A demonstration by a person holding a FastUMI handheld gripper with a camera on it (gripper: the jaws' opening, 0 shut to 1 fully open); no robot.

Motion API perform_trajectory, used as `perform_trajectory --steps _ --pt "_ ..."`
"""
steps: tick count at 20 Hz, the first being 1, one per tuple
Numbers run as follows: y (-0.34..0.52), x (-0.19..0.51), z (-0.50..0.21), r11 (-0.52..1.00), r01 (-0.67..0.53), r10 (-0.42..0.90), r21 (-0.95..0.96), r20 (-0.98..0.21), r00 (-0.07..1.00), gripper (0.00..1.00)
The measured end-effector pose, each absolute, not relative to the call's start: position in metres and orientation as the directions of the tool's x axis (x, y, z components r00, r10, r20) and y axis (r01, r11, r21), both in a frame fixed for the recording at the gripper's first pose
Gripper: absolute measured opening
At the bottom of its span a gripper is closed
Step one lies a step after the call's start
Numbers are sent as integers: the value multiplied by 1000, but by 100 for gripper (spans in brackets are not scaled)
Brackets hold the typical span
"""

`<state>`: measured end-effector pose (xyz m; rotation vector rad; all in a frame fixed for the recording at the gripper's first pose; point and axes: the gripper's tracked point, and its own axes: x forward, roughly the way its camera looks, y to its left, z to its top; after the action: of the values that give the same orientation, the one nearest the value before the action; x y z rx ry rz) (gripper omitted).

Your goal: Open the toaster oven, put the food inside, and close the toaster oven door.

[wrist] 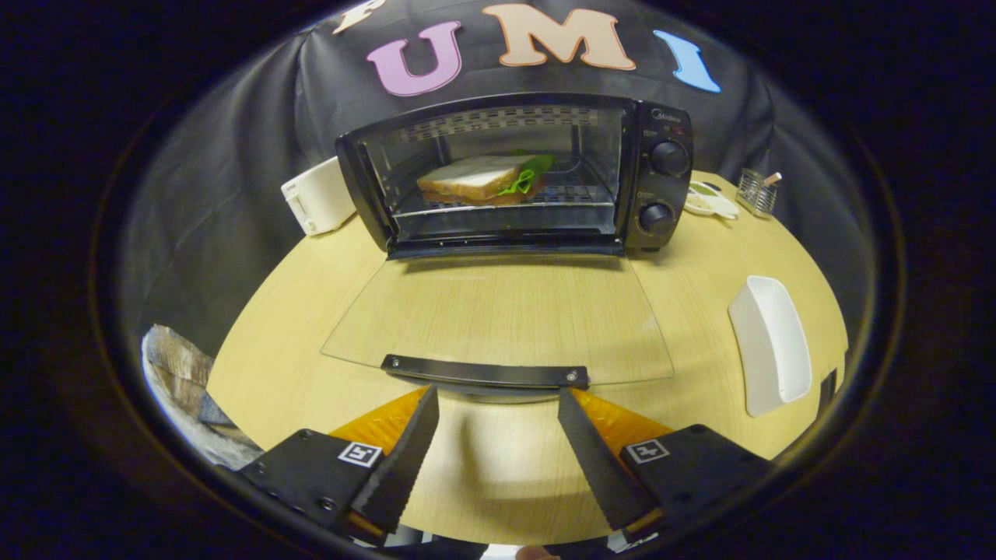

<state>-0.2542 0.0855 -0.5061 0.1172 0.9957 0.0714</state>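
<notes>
1. A white appliance (pixel 317 196) sits left of the toaster oven (pixel 517 175).
2. The sandwich (pixel 484 180) rests inside on the oven's rack; the glass door (pixel 498 319) lies folded down.
3. My gripper (pixel 498 403) has its fingers spread, empty, just before the door's handle (pixel 486 372).
4. A white dish (pixel 770 342) lies right of the oven.

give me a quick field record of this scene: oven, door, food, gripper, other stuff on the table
oven: toaster oven at the back of the table, two knobs on its right panel
door: glass door folded down flat, handle toward the gripper
food: sandwich on the rack inside
gripper: gripper open, holding nothing, tips just short of the handle
other: white dish right of the door; white appliance left of the oven; small plate and wire holder to its right
task left: close the door
</notes>
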Motion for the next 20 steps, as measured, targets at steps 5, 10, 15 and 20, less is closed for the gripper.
perform_trajectory --steps 5,10,15,20 --pt "85 -249 -492 989 3 118 146 -810 575 97" --pt "82 -231 -461 987 21 111 161 -763 636 97" --pt "81 -198 -420 991 -11 97 131 -671 735 97" --pt "75 -160 -416 989 11 91 150 -653 752 98"
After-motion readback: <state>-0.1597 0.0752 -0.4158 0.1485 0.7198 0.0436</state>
